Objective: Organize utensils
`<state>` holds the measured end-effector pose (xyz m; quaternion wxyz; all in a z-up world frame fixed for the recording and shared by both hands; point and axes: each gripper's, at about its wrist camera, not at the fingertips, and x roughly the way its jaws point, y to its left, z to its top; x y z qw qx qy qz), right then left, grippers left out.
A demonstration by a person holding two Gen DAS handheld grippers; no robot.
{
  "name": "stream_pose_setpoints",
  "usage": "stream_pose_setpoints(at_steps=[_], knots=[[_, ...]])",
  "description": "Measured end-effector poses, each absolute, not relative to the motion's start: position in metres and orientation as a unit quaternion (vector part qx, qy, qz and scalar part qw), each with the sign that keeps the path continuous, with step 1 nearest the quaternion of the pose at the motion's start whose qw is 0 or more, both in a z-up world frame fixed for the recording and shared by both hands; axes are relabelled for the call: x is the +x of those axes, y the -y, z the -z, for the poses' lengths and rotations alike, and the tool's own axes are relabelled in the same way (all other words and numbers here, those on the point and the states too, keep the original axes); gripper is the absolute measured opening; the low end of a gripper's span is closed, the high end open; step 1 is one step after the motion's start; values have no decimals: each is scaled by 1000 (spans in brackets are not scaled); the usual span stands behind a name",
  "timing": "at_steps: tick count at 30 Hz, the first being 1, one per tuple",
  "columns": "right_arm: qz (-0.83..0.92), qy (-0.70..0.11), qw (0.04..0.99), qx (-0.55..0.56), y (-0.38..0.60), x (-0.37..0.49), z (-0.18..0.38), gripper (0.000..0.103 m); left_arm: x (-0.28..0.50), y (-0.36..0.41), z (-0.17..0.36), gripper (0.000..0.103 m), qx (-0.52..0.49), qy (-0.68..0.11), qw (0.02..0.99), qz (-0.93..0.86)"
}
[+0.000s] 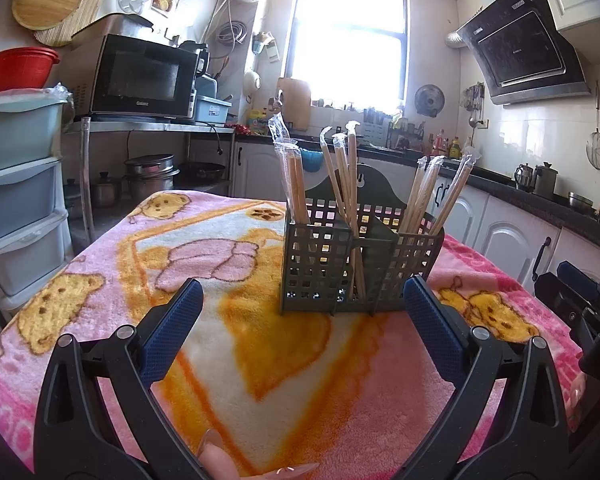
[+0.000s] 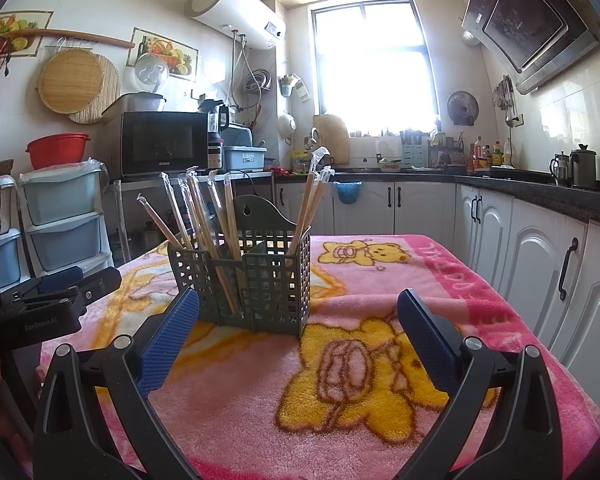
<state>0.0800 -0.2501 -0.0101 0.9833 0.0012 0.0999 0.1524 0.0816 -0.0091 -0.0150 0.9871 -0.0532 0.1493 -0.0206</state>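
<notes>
The left tongs [image 1: 303, 294] stand wide apart with nothing between the blue pads [image 1: 172, 328], hovering above the pink bear-print blanket [image 1: 236, 360] that covers the counter. Fingertips with long nails [image 1: 220, 460] show at the bottom edge of the left wrist view. The right tongs [image 2: 298, 312] are likewise spread wide and hold nothing, low over the same blanket [image 2: 340, 400]. Each tool shows in the other's view: the right one at the far right edge [image 1: 580, 304], the left one at the left edge [image 2: 52, 300].

Just ahead of both tongs stands the grey perforated utensil holder [image 1: 356, 264], upright on the blanket, split into compartments, with a taller arched back panel. From the left wrist it sits between the two pads and a little beyond them; from the right wrist it sits toward the left pad [image 2: 244, 284]. Wrapped chopsticks [image 1: 348, 184] stand in it, leaning outward in clusters: some in the left compartment, some in the middle, some on the right. The right wrist view shows most of them [image 2: 204, 216] crowded in the left side and a smaller bunch on the right.

Beyond the counter are a microwave [image 1: 140, 76], stacked plastic drawers [image 1: 20, 184], a bright window [image 2: 372, 64] and a range hood [image 1: 524, 52].
</notes>
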Motion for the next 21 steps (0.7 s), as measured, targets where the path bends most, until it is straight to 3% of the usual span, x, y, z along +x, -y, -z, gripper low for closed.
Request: stream_pose_setpoints(at_steps=[21], knots=[[-152,-100,983,1,251,79,9,97,80,11,15,93,-48,-145,988,18]])
